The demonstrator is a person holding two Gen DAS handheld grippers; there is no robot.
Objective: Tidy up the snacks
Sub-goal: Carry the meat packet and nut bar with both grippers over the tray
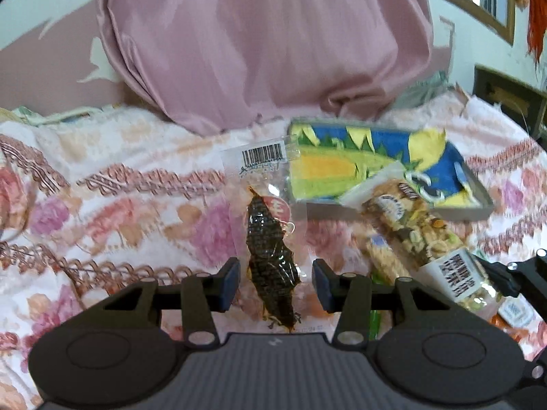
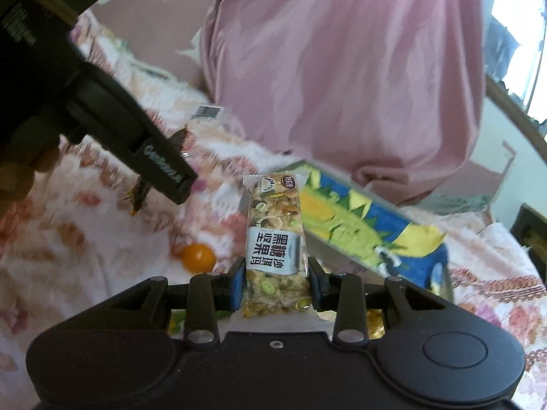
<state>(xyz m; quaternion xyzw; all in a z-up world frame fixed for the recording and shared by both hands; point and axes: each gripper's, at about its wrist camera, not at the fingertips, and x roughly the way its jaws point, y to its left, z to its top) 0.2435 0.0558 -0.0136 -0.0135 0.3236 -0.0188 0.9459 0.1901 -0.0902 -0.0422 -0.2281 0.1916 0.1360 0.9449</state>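
My left gripper [image 1: 275, 273] is shut on a clear packet with a dark dried snack [image 1: 270, 256] inside and a barcode label at its far end. It hangs above the floral blanket [image 1: 119, 184]. In the right wrist view the same gripper [image 2: 167, 174] shows at upper left, with the dark snack [image 2: 178, 137] sticking out on both sides. My right gripper [image 2: 277, 276] is shut on a nut bar [image 2: 275, 235] in a clear wrapper with a white label. The bar [image 1: 410, 229] points toward a shallow grey tray [image 1: 393, 212] with a blue, yellow and green picture bottom [image 2: 342, 218].
A big pink cloth bundle [image 1: 266, 41] rises behind the tray. A small orange fruit [image 2: 198, 258] lies on the blanket left of the bar. Green and yellow wrappers [image 2: 374, 324] peek out under my right gripper. A person's fingers [image 2: 20, 171] show at far left.
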